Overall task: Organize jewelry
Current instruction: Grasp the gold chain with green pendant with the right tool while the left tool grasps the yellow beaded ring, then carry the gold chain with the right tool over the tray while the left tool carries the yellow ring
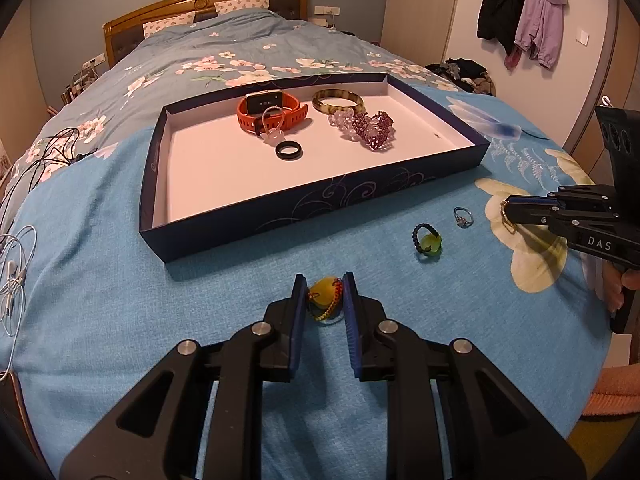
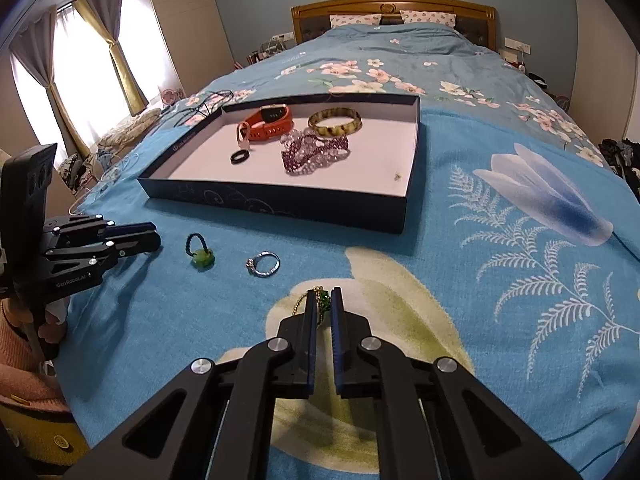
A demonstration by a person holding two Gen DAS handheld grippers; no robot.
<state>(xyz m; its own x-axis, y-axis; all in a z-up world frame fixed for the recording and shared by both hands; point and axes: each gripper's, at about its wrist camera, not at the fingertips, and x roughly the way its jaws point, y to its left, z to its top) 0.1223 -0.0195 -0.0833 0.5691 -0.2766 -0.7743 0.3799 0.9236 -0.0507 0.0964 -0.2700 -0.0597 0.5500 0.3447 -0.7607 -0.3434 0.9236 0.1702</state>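
We hold the left claw (image 1: 325,282) low over the blue blanket (image 1: 160,300), its pads pressed on a yellow stone (image 1: 325,288) strung on a red-and-yellow cord. Our right claw (image 2: 323,298) is clenched on a green bead charm (image 2: 323,300) with a gold chain (image 2: 298,302) trailing off its left side, over a pale flower in the print. Just beyond, loose on the blanket between the claws, lie a silver ring (image 2: 263,264) and a green stone on a dark bead loop (image 2: 200,251). Farther back sits the dark box (image 1: 320,204) with a white floor, holding a black ring (image 1: 289,149), a clear charm (image 1: 273,133), an orange watch (image 1: 272,110), a mottled bangle (image 1: 338,101) and a purple bead bracelet (image 1: 372,130). Behind it the bed runs to pillows and a wooden headboard (image 1: 208,4).
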